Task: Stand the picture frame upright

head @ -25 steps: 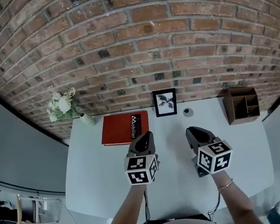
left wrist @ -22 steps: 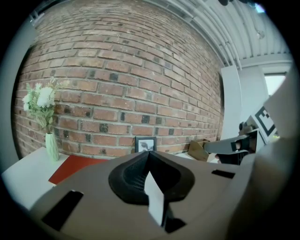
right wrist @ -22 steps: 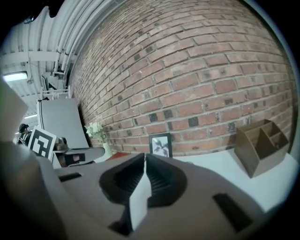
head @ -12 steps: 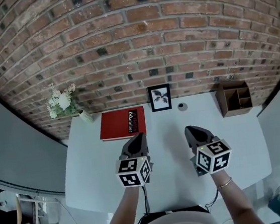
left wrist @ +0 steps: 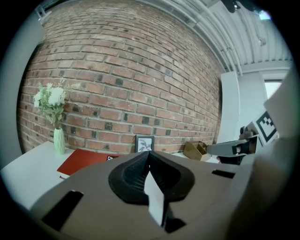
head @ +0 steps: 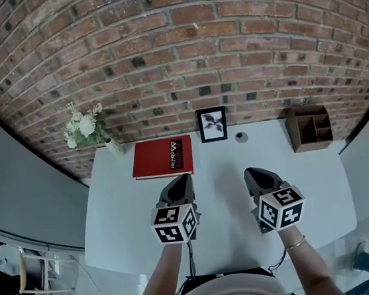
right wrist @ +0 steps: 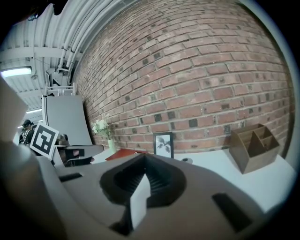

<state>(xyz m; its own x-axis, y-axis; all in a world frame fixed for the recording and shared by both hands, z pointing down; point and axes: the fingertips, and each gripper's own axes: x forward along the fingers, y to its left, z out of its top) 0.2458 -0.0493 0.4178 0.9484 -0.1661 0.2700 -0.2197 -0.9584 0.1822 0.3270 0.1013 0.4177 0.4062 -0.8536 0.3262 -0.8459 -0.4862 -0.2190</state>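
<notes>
The black picture frame (head: 212, 124) with a leaf print stands upright against the brick wall at the back of the white table (head: 221, 232). It also shows in the left gripper view as the frame (left wrist: 144, 143) and in the right gripper view as the frame (right wrist: 163, 144). My left gripper (head: 179, 183) hovers over the table's middle, well short of the frame, shut and empty. My right gripper (head: 257, 175) is level with it on the right, also shut with nothing between its jaws.
A red book (head: 163, 157) lies flat left of the frame. A vase of white flowers (head: 89, 132) stands at the back left corner. A small round grey object (head: 240, 136) sits right of the frame, and a wooden organiser (head: 309, 128) stands at the back right.
Both grippers have drawn slightly back toward me from the frame, and the head view has shifted. The frame stays standing.
</notes>
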